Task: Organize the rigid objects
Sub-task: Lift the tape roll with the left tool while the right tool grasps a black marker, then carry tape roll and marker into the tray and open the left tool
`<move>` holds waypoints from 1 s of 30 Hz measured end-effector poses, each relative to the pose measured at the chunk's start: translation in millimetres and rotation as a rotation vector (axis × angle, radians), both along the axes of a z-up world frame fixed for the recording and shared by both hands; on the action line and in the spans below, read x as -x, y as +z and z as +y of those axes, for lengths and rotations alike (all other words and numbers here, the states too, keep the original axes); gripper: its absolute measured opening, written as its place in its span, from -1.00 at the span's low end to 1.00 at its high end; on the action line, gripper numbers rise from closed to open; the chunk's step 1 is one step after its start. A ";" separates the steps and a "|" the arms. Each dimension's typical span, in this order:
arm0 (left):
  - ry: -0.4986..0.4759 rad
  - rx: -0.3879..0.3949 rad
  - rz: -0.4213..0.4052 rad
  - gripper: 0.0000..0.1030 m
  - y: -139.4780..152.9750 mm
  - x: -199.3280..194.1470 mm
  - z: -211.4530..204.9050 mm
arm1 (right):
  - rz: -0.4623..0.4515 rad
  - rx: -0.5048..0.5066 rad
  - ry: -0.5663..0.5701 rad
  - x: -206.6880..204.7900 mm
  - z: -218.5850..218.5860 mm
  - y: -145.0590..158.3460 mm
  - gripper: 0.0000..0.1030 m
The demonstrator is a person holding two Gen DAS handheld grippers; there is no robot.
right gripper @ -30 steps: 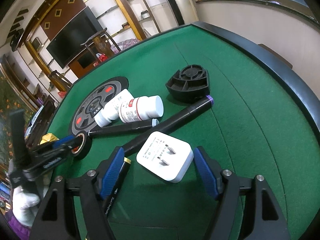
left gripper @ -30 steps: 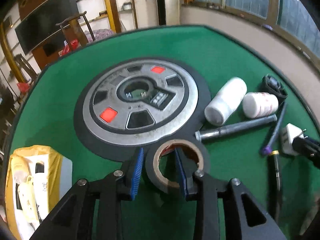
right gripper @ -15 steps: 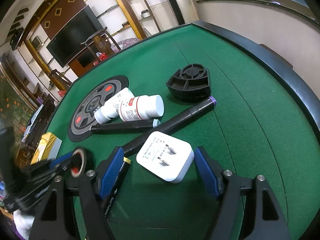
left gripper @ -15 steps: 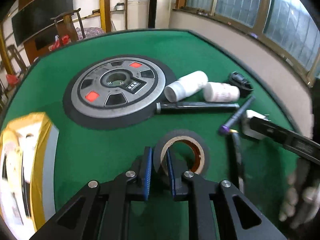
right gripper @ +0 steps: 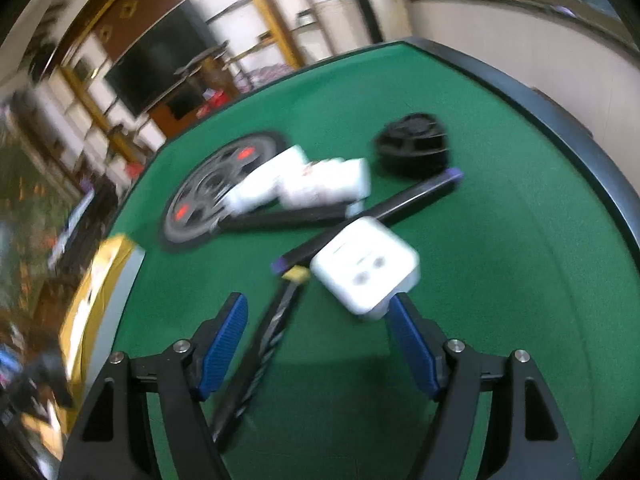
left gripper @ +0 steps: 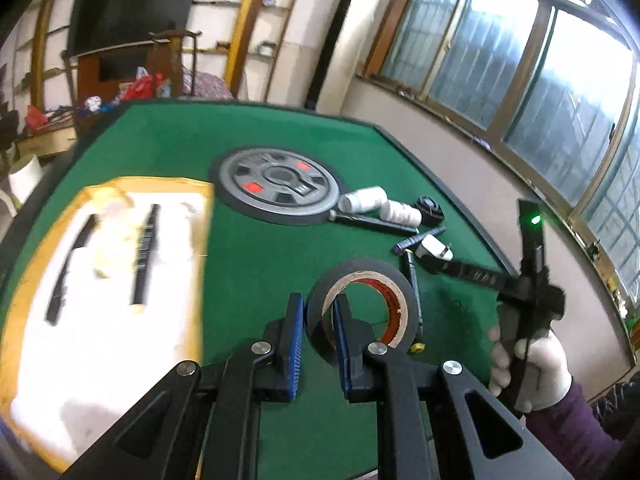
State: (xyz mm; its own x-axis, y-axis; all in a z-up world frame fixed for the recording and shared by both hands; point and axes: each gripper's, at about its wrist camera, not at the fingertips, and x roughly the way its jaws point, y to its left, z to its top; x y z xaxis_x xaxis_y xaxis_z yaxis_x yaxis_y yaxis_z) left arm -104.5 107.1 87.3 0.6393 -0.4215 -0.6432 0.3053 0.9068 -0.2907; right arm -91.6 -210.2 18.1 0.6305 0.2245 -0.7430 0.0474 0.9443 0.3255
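Since your left gripper (left gripper: 316,336) is clamped on the wall of the tape roll (left gripper: 362,304), one pad outside and one inside the core, the roll rides upright and clear of the green table (left gripper: 256,272). That grip looks sound for a carry; the roll can't slip sideways. Jaws have just closed onto it.

Your right gripper (right gripper: 316,344) stands apart with nothing pinched. The white plug adapter (right gripper: 366,268) sits at the tip of its right pad, a black pen (right gripper: 260,348) lies between the pads. Looks like you're lining up on the adapter next.

Yellow-rimmed tray (left gripper: 24,280) on the left is my guess for the drop-off. It holds two dark stick-shaped items (left gripper: 144,256); blur hides what they are.

Left on the table: two white bottles (left gripper: 380,204), a black round part (left gripper: 428,210), a marker (right gripper: 420,196), all beside the grey disc (left gripper: 276,192).
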 end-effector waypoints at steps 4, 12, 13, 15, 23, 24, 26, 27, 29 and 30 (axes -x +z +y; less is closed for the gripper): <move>0.050 0.024 -0.032 -0.72 4.5 16.4 27.2 | 0.043 0.130 0.057 -8.6 44.8 -3.6 0.39; 0.148 0.063 -0.051 -0.72 0.8 31.6 82.4 | 0.061 0.297 0.061 -12.4 81.4 -10.7 -0.72; 0.161 0.070 -0.050 -0.72 -0.3 32.1 89.7 | 0.059 0.265 0.057 -11.3 75.8 -10.0 -0.72; 0.189 0.079 -0.046 -0.72 -3.6 33.1 104.1 | 0.033 0.173 0.058 -7.5 63.9 -5.6 -0.72; 0.278 0.095 0.021 -0.72 -27.0 23.0 143.4 | -0.079 -0.089 0.202 17.8 64.3 32.9 -0.72; 0.289 0.093 0.030 -0.72 -28.8 20.2 147.2 | -0.091 -0.105 0.220 19.0 69.5 37.6 -0.72; 0.301 0.071 0.046 -0.72 -30.6 13.4 152.1 | -0.107 -0.145 0.268 18.7 82.7 49.8 -0.72; 0.312 0.050 0.060 -0.72 -31.9 7.7 153.4 | -0.109 -0.159 0.287 18.8 91.2 54.2 -0.71; 0.317 0.009 0.088 -0.72 -36.0 -3.9 158.0 | -0.103 -0.193 0.336 12.9 111.7 62.7 -0.71; 0.320 -0.015 0.103 -0.72 -39.1 -11.0 157.8 | -0.098 -0.203 0.355 11.5 120.0 65.1 -0.71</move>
